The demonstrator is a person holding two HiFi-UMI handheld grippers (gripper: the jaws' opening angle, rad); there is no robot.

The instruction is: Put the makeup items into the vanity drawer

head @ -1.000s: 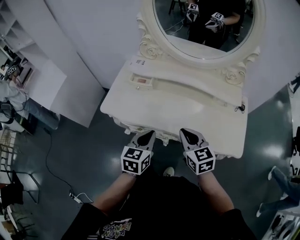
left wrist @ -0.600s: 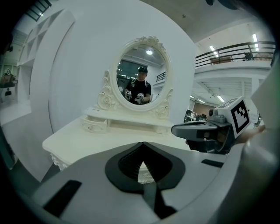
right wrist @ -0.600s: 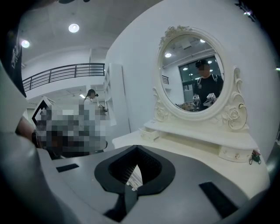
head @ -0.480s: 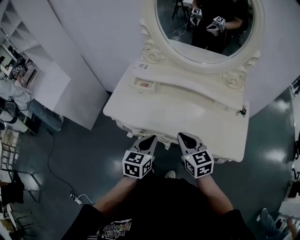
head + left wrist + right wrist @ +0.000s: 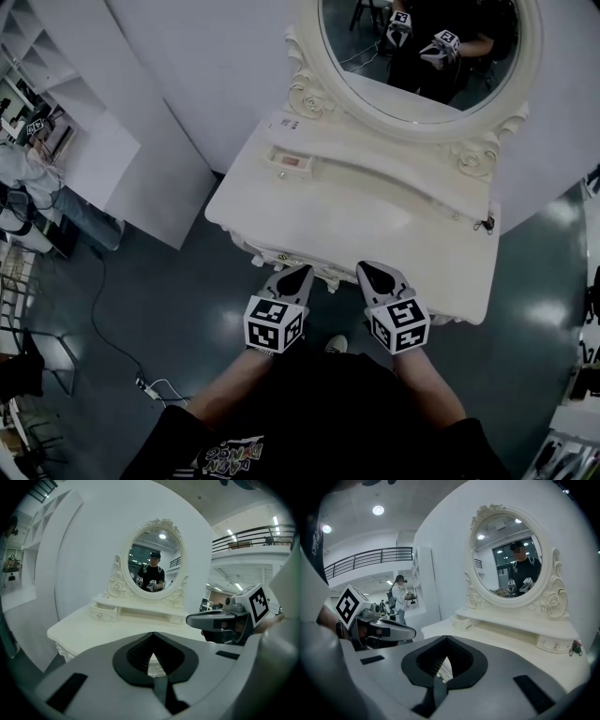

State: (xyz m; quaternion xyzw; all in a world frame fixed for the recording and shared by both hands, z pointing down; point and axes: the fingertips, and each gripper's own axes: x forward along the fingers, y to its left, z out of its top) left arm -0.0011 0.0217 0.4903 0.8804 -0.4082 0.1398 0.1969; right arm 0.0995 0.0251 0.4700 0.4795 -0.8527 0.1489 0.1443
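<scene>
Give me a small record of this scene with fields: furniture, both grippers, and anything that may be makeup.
furniture: white vanity with oval mirror
small drawer: on the shelf's left end, pulled out
possible makeup: something pink in the small drawer; too small to tell what
left gripper: shut, empty, at the vanity's front edge
right gripper: shut, empty, beside the left one
task stage: nothing picked up yet

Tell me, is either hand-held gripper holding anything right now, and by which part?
Nothing is held. The left hand-held gripper and the right hand-held gripper are both shut and empty, at the front edge of the vanity.
</scene>
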